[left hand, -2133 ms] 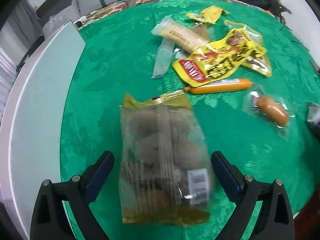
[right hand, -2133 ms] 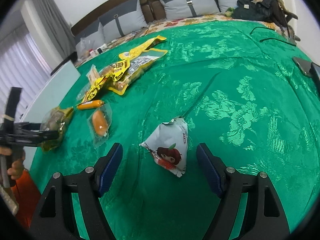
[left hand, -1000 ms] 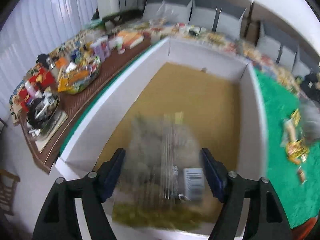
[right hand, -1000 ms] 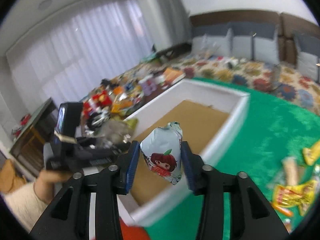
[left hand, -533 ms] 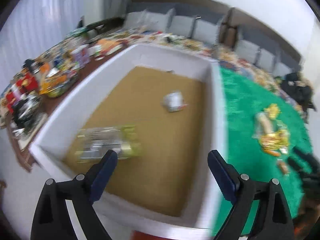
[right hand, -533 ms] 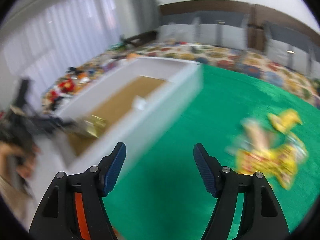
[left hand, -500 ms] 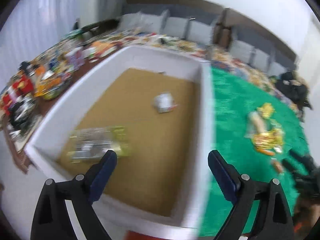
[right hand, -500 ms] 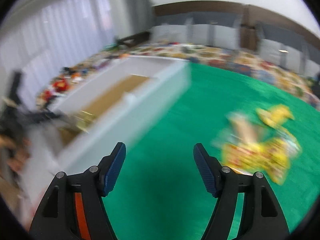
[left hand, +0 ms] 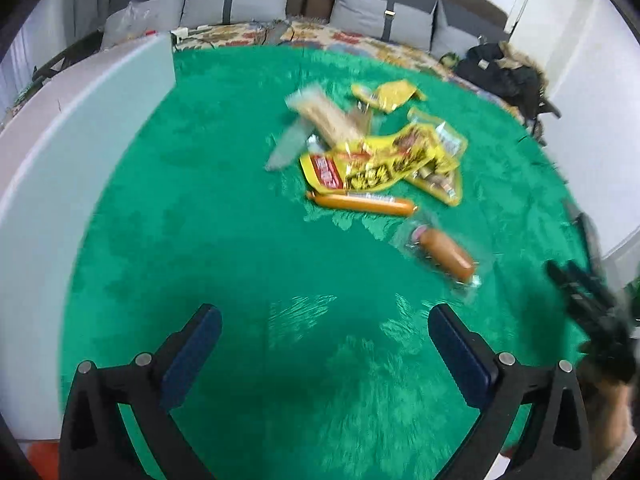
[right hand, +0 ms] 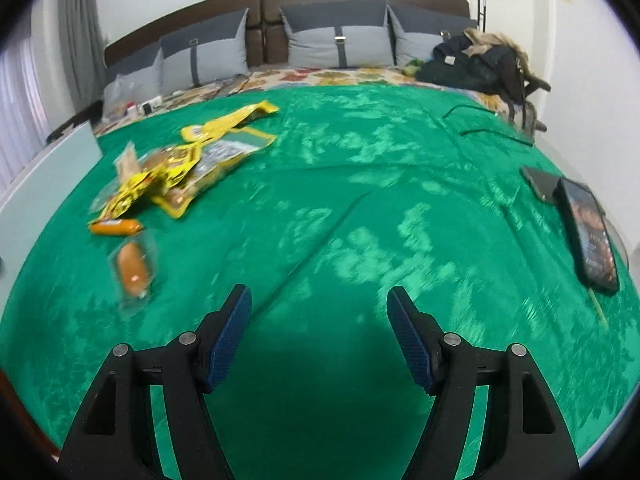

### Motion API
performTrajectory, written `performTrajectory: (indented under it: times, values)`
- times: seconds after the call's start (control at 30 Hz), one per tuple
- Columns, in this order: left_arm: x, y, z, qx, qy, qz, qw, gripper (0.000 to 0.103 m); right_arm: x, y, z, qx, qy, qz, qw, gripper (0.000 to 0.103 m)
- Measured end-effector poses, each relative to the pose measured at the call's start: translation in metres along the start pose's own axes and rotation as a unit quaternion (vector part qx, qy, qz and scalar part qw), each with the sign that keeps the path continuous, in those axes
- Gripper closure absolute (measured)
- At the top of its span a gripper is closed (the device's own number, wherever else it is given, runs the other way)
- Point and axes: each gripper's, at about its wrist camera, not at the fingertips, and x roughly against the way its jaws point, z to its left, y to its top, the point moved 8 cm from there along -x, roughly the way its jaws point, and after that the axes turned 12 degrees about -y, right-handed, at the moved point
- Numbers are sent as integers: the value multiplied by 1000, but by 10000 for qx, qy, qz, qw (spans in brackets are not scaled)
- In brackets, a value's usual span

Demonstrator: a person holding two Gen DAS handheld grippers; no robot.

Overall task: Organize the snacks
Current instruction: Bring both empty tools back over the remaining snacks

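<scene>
Green patterned cloth (left hand: 224,240) covered the counter, and on it the snacks lay in a loose cluster. A large yellow packet (left hand: 372,162) with a red label sprawled across the middle of the heap, with a second yellow-edged clear packet (left hand: 440,178) tucked partly under its right side and a smaller yellow packet (left hand: 388,94) beyond it. A clear sleeve of pale wafer sticks (left hand: 324,118) slanted up to the left, crossing a slim grey wrapper (left hand: 288,146). Just in front of the big packet lay a long orange sausage (left hand: 360,202), nearly level across the left wrist view, and a little nearer and to the right a shorter sausage in a clear wrapper (left hand: 442,254), angled and blurred. The left gripper (left hand: 324,344) hung over bare cloth with its blue-padded jaws spread wide and nothing between them; the whole cluster sat ahead of it, apart from the fingers, the wrapped sausage being the nearest piece, ahead and to the right. A white box wall (left hand: 80,152) rose along the left edge of the cloth. The right gripper (right hand: 319,320) was likewise spread wide and empty above the cloth. From its camera the heap lay well off to the left, the short wrapped sausage (right hand: 134,268) closest, ahead-left of the left finger, then the long sausage (right hand: 116,227) and the yellow packet (right hand: 160,178) farther back. A dark phone (right hand: 588,236) lay at the right edge of the cloth, with grey cushions (right hand: 340,46) behind.
</scene>
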Motion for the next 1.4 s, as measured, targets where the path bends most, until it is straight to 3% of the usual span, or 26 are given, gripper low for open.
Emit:
performTrajectory:
  times: [0.2, 0.33, 0.57, 1.4]
  values:
    - [-26, 1, 18, -221, 577, -99, 9980, 1, -17, -12, -9, 57, -15, 275, 9996, 30]
    - [-36, -3, 37, -242, 798, 55, 9965, 1, -24, -18, -2, 201, -29, 436, 9988, 29]
    - [-35, -5, 44, -391, 718, -218, 9964, 0, -27, -21, 1, 269, 26, 464, 9986, 25]
    - [-36, -3, 44, -407, 705, -235, 9964, 0, -28, -20, 2, 243, -21, 478, 9986, 22]
